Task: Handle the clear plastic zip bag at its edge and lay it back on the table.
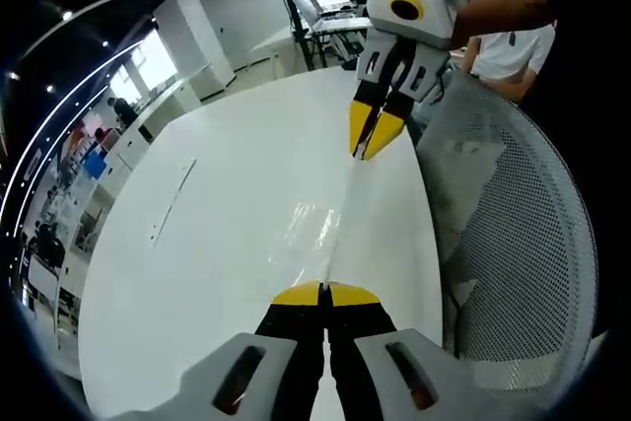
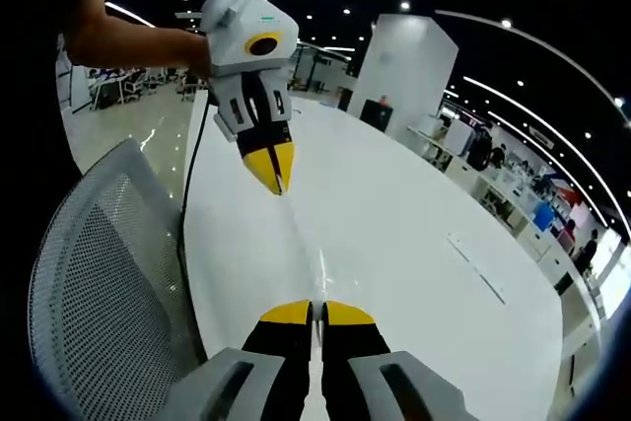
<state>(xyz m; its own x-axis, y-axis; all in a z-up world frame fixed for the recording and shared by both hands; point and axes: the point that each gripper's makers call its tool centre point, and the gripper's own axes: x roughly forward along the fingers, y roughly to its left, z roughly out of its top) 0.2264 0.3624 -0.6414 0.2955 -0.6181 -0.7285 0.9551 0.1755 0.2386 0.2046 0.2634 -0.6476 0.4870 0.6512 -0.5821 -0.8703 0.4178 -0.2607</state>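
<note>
Spanning two grippers — clear plastic zip bag (image 1: pixel 330 234), stretched edge-on above the white table (image 1: pixel 197 273).

Left gripper (image 1: pixel 324 293): yellow-tipped jaws pressed together on the near edge of the bag; in the right gripper view the same tool (image 2: pixel 276 173) hangs over the table, tips pinched on the bag's far end. Right gripper (image 2: pixel 316 311): jaws closed on the opposite edge, seen in the left gripper view (image 1: pixel 373 137) pointing down at the table. Bag (image 2: pixel 308 253): thin, nearly transparent, held taut between the two grippers, raised off the table. Mesh office chair (image 1: pixel 513 244) just beside the table edge; a person's arm (image 2: pixel 128 41) behind the left gripper.
</note>
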